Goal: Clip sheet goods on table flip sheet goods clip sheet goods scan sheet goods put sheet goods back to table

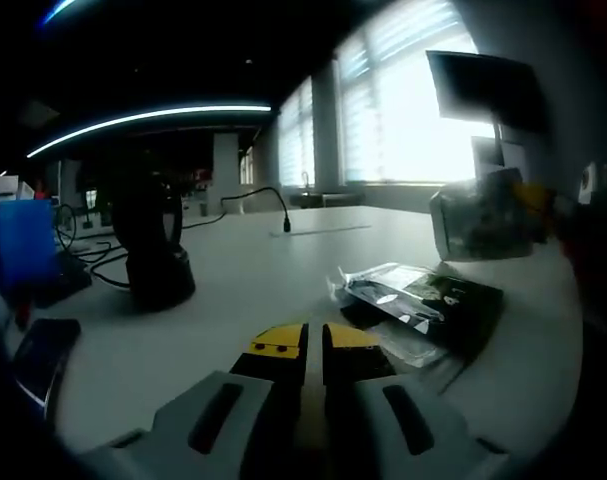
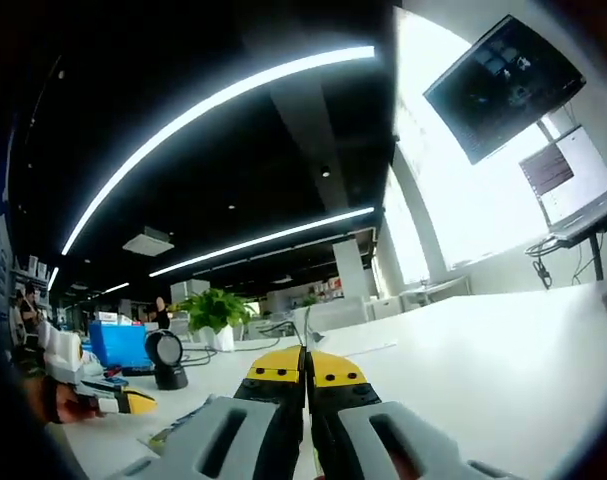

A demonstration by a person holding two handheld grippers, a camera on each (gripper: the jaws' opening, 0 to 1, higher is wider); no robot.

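Left gripper (image 1: 305, 342) hovers, jaws pressed together on nothing, just short of the sheet goods (image 1: 423, 300) lying on the table (image 1: 233, 270); right gripper (image 2: 305, 372) pinches a clear packet (slippery film), which might slide loose

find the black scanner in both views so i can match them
Left gripper view: scanner left of centre, standing on the table.
Right gripper view: scanner small, low left.
Shared landmark: blue box, just left of it in both.
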